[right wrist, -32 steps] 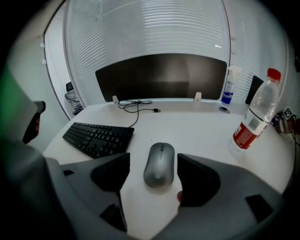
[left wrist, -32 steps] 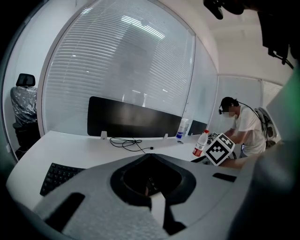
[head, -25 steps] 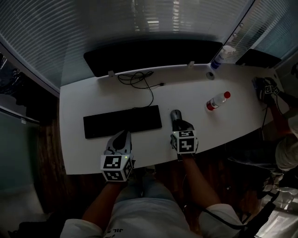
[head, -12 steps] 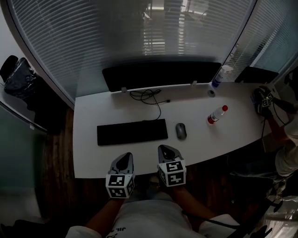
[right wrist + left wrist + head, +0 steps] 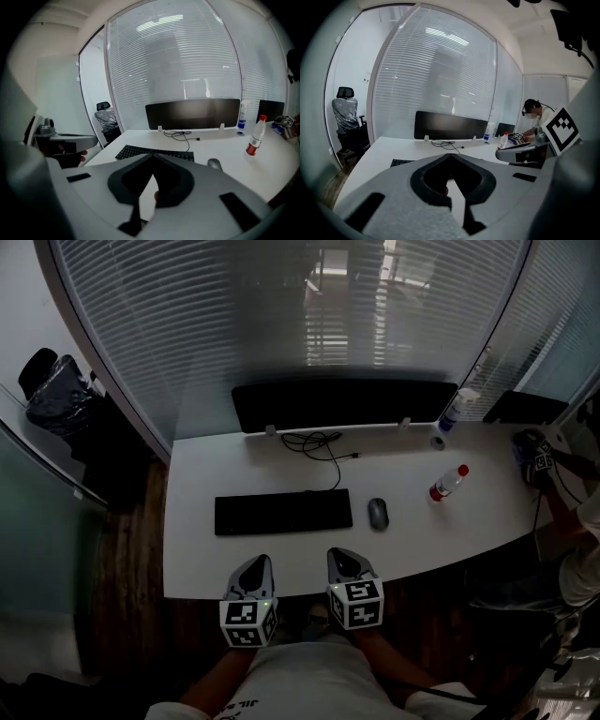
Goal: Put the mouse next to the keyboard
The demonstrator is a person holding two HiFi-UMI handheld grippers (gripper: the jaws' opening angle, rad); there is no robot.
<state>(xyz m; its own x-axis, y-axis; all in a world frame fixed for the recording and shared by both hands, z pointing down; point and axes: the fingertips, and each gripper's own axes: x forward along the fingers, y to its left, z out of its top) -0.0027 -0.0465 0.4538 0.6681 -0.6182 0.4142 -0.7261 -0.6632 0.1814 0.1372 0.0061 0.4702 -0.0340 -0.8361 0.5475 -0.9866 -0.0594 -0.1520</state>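
Observation:
A grey mouse (image 5: 378,514) lies on the white desk (image 5: 281,559), just right of the black keyboard (image 5: 283,512). The right gripper view shows the same mouse (image 5: 214,163) right of the keyboard (image 5: 154,153). Both grippers are pulled back over the desk's near edge, apart from the mouse. My right gripper (image 5: 341,562) is shut with nothing in it. My left gripper (image 5: 253,569) is also shut and holds nothing. From the left gripper view only a strip of the keyboard (image 5: 401,162) shows past the jaws.
A black monitor (image 5: 343,404) stands at the desk's back with a cable (image 5: 323,444) in front of it. A red-capped bottle (image 5: 447,483) and a spray bottle (image 5: 455,409) stand at the right. A person (image 5: 562,512) sits at the right end. A chair (image 5: 56,390) stands far left.
My right gripper let go of the mouse beside the keyboard, drew back to the near edge and shut. The left gripper drew back too. The head view rose and widened.

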